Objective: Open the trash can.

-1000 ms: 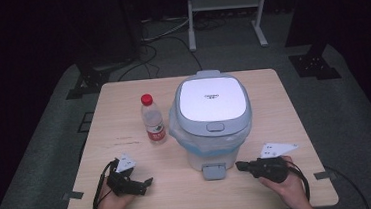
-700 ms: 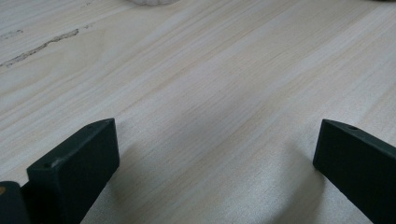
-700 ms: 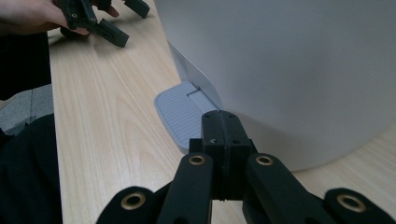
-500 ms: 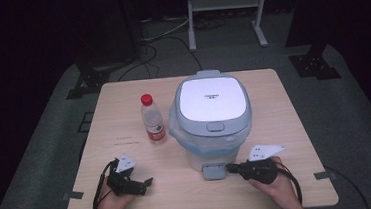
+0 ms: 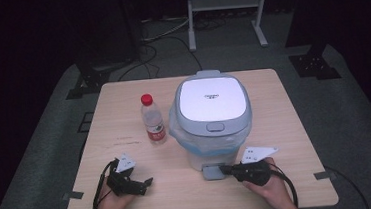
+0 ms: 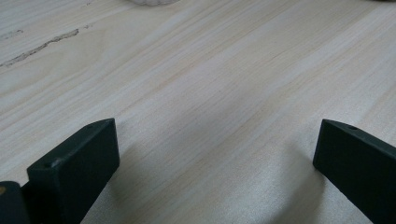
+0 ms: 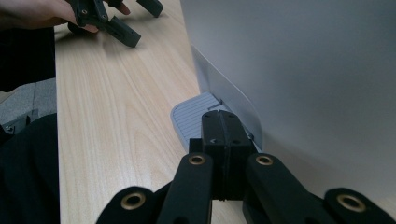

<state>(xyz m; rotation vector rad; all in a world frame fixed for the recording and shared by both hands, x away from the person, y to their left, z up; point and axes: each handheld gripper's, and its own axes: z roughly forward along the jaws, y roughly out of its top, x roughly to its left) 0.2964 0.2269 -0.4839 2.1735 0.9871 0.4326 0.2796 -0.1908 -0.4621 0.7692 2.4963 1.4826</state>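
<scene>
A white pedal bin (image 5: 213, 117) with a closed lid stands near the middle of the tabletop (image 5: 124, 114), a clear liner showing under its rim, and its grey foot pedal (image 5: 212, 171) juts out of the base toward the person. The right hand-held gripper (image 5: 225, 170) lies low at the front edge of the tabletop with its tips at that pedal; in the right gripper view its jaws are pressed together with nothing between them, and their tips sit over the ribbed pedal (image 7: 196, 119) just beside the bin wall (image 7: 303, 84). Whether the tips already bear on the pedal or hang just above it cannot be told from these pictures. The left hand-held gripper (image 5: 140, 184) rests well apart from the bin toward the left front corner, and the left gripper view shows its jaws spread wide over bare wood (image 6: 201, 93), holding nothing. A water bottle (image 5: 152, 119) with a red cap stands upright just beside the bin's left side, untouched. As a judgement, the work looks to be opening the bin by pressing its pedal, and it is at the very start: the approach to the pedal is made, but the lid is still flat and shut, so the press itself and anything meant to go inside, perhaps the bottle, remain to be done
</scene>
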